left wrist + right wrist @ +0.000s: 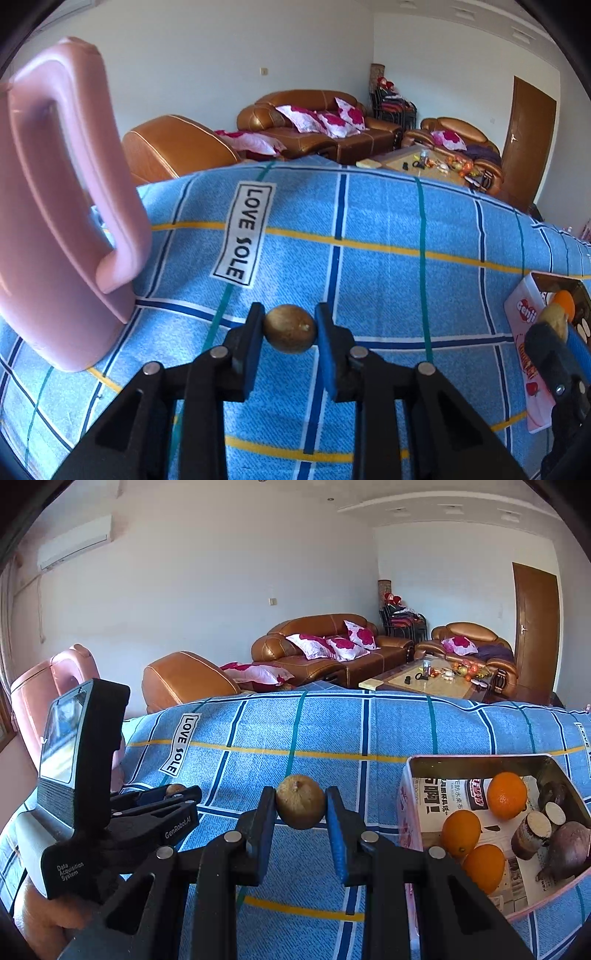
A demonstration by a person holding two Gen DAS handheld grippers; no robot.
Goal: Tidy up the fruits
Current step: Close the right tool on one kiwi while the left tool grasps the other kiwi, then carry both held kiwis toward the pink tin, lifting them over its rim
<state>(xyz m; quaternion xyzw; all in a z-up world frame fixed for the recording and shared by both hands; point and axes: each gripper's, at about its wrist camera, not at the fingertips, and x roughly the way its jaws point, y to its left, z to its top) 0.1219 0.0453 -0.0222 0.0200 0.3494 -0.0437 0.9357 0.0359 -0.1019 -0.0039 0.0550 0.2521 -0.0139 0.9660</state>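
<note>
- Small round brown fruit (290, 332): sitting squeezed between the blue pads of the left gripper (290, 326), low over the blue checked cloth (388, 229), near the tall pink plastic thing with a handle hole (55, 221). Hard to tell if touching the cloth or just above it.
- Second round brown-green fruit (300, 803): being pinched tight the same way by the right gripper (300, 806), up off the cloth, a little to the left of the open metal box with pink sides (480, 760).
- Both looking dull and a bit rough on the skin, each with a small pale spot; probably feeling firm.
- Already lying in the box on printed paper: round oranges (506, 795) and dark purple roots (567, 849).
- Doing this step well: holding gently, not squashing, and lifting straight up before going sideways, so no rolling out of the pads.
- Going over the box wall without bumping it, then coming down on a bare spot beside the oranges before letting go.
- Taking turns, one gripper at a time, so no knocking together.
</note>
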